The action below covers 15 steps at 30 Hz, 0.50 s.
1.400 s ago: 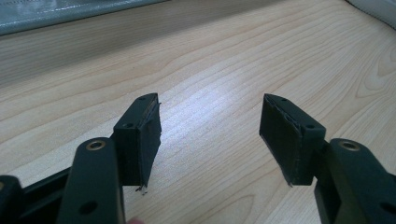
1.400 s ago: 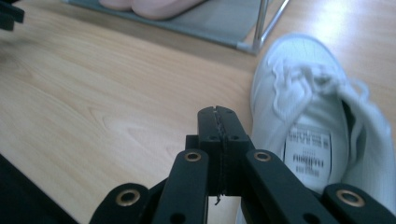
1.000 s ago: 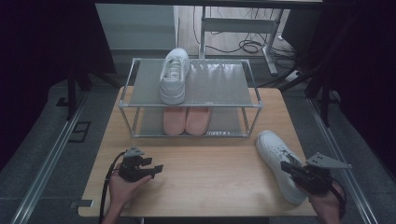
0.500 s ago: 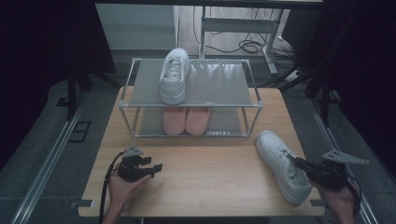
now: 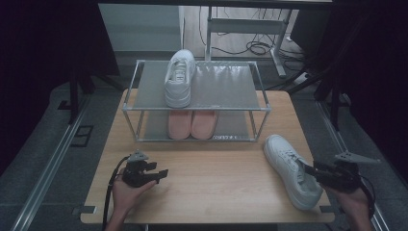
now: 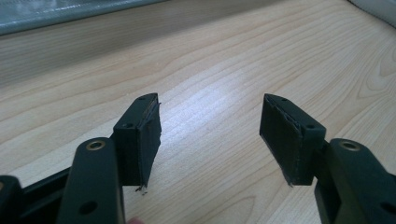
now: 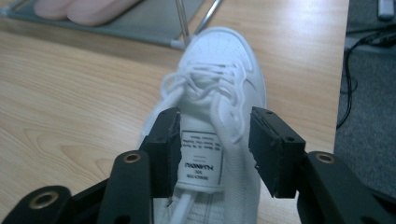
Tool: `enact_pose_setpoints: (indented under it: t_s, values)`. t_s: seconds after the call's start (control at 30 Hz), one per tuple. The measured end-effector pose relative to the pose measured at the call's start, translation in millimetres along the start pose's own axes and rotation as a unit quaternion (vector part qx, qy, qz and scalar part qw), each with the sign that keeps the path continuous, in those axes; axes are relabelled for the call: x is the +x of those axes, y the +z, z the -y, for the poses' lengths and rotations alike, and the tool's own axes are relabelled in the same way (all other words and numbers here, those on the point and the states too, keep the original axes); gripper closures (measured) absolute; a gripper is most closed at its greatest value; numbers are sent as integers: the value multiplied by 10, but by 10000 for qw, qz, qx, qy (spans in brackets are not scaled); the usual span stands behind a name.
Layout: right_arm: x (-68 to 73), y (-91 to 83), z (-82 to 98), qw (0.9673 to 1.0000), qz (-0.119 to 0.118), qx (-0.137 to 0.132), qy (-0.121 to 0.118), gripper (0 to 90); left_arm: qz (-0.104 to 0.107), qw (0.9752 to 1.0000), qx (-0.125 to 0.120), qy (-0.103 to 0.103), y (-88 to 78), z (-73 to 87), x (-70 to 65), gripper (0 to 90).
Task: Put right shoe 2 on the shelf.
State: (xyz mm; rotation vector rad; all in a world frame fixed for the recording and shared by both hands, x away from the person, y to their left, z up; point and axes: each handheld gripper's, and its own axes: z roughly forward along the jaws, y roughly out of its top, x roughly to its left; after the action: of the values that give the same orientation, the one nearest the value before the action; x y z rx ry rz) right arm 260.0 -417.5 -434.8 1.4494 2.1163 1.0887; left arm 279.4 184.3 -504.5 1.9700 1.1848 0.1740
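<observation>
Since a second ago the right tool (image 5: 310, 169) has slid back toward the near right corner of the bench (image 5: 216, 192), off the white shoe (image 5: 291, 169) it sat over, and its jaws have just been opening. They now stand apart, with the shoe's tongue and laces between them but no pad pressing. The left tool (image 5: 161, 174) has kept its place at the near left, jaws apart over bare wood, holding nothing.

That shoe lies on the bench at the right, just in front of the rack (image 5: 197, 108), toe toward the rack's right leg. Its mate (image 5: 179, 79) stands on the top shelf, and a pink pair (image 5: 192, 124) sits below.

The step in hand looks like taking hold of the loose shoe to set it beside its mate. To do it well, I would push the right tool forward until the pads straddle a firm part, the collar or the tongue with its label, rather than loose laces, then close squarely and lift level so the toe clears the rack's rail.

From above, the whole layout and the free space on the top shelf are plain. In the right gripper view the shoe (image 7: 219, 116) shows its lace loops and tongue label between the pads (image 7: 168, 140), detail too small from above. In the left gripper view the pads (image 6: 144, 135) frame plain wood grain.
</observation>
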Motion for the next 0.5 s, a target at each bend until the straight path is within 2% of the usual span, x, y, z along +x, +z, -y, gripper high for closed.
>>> enact_pose_setpoints:
  t_s: [0.33,0.5]
  values:
    - [-84,171,-7,9991,30,414,-19,517,-6,10000,7,2,5,3,0,386]
    - [-107,316,-6,9973,207,692,-101,515,1,10000,30,9,6,4,10,385]
